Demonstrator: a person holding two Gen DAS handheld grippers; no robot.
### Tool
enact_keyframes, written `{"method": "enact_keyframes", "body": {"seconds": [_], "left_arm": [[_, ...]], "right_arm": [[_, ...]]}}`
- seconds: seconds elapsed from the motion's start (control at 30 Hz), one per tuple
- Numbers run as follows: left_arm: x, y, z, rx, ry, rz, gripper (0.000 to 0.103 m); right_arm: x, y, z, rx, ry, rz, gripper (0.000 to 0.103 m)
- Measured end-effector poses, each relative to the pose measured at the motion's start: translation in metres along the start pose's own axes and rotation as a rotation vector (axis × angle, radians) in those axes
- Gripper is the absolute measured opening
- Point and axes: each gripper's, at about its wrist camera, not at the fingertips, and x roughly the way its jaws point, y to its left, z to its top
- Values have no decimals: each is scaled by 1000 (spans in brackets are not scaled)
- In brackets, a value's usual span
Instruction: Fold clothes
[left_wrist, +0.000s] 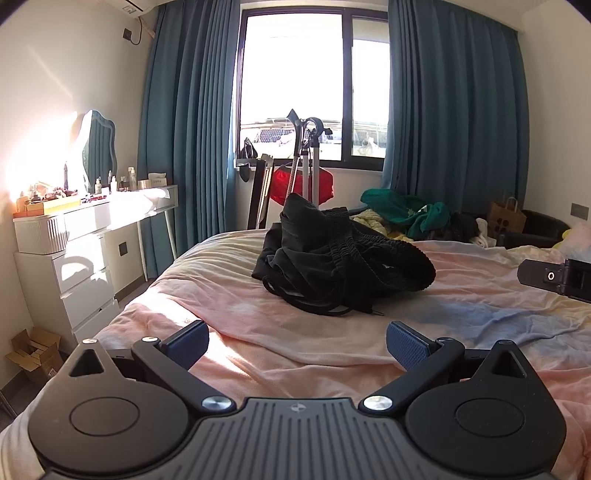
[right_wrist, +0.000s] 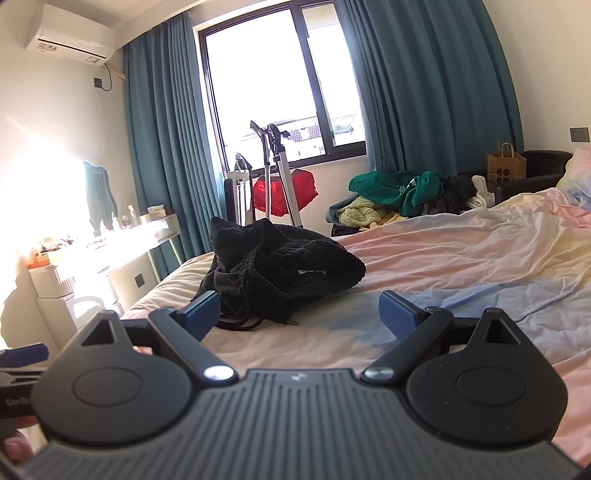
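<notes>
Clothes: a black garment (left_wrist: 343, 258) was seen crumpled mid-frame on the bed (left_wrist: 258, 332).
Left gripper (left_wrist: 297, 345): fingers were held spread, empty.
Right gripper (right_wrist: 299, 314): fingers were held spread, empty.

One black garment (left_wrist: 343, 262) (crumpled), two curtains (left_wrist: 184, 110), one paper bag (left_wrist: 506, 218)

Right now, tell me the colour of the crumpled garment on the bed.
Black, clearest in the left wrist view.
</notes>
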Motion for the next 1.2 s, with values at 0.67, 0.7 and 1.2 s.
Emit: {"method": "enact_keyframes", "body": {"seconds": [0.67,0.7,1.2], "left_arm": [[96,-2,19,30,10,-24,103],[98,1,16,13,11,-16,103],[112,61,25,-176,-26,-1,103]], "right_arm": [[46,-23,-10,107,94,-7,94],[52,-22,-11,105,101,-14,94],[228,-17,0,227,165,-66,83]]}}
